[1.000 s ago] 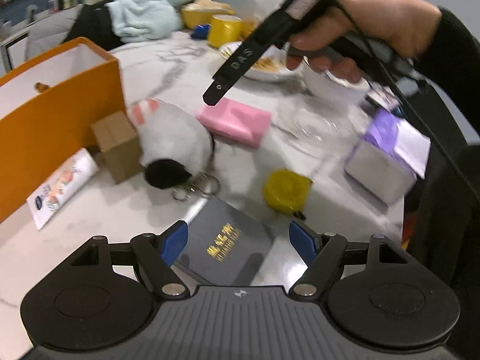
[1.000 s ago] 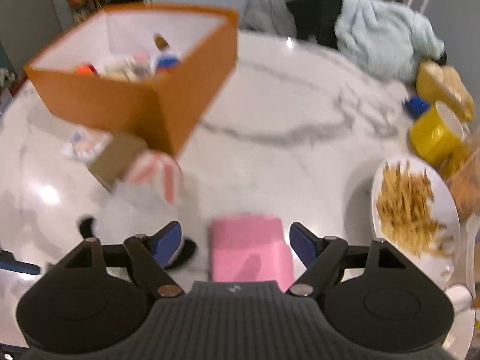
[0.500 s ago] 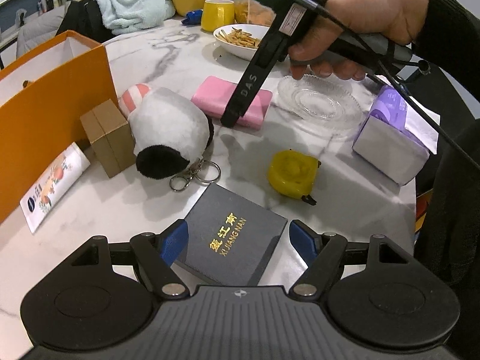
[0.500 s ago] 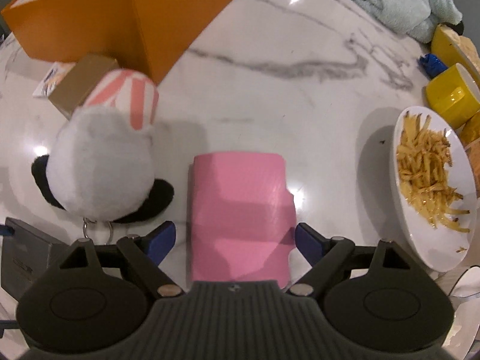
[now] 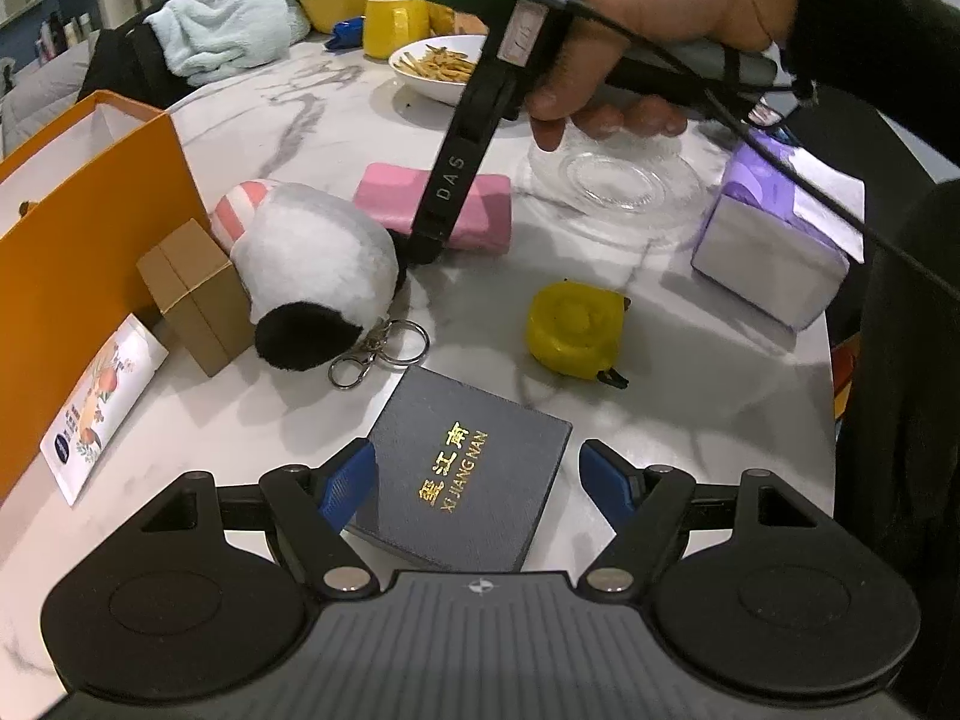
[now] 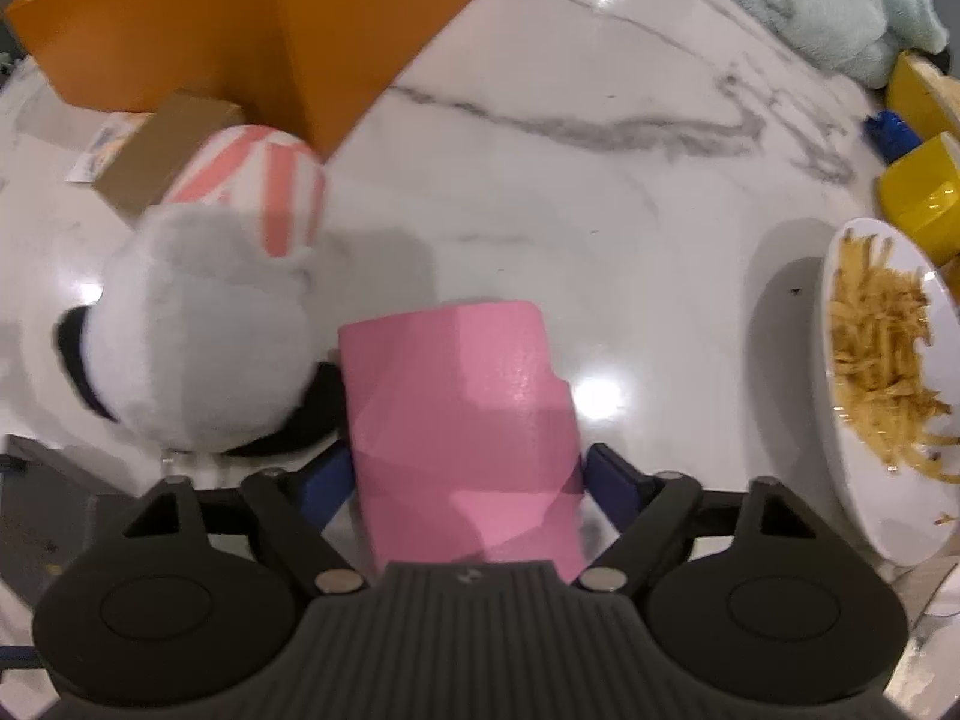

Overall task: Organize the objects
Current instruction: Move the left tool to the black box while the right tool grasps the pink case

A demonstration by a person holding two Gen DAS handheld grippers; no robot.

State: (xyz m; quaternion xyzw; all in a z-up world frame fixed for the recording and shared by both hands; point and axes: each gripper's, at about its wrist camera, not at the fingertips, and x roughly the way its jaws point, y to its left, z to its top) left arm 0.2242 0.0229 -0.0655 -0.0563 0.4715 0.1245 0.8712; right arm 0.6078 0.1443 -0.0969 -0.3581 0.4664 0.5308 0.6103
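A pink packet (image 6: 462, 420) lies on the marble table and fills the gap between the fingers of my right gripper (image 6: 465, 474), whose jaws stand around it; it also shows in the left wrist view (image 5: 390, 198). A white and black plush toy (image 5: 312, 270) with a key ring lies just left of it. My left gripper (image 5: 477, 480) is open and empty, hovering over a dark box with gold lettering (image 5: 462, 474). An open orange box (image 5: 78, 222) stands at the left. A yellow tape measure (image 5: 573, 327) lies in the middle.
A small brown carton (image 5: 195, 294) and a printed sachet (image 5: 99, 402) lie by the orange box. A glass dish (image 5: 624, 180), a purple tissue pack (image 5: 774, 246), a plate of fries (image 6: 882, 384), yellow mugs (image 6: 924, 192) and a blue towel (image 6: 828, 0) surround the work area.
My right gripper has dropped down and forward onto the pink packet, which now sits between its fingers. The left gripper has stayed over the dark box.
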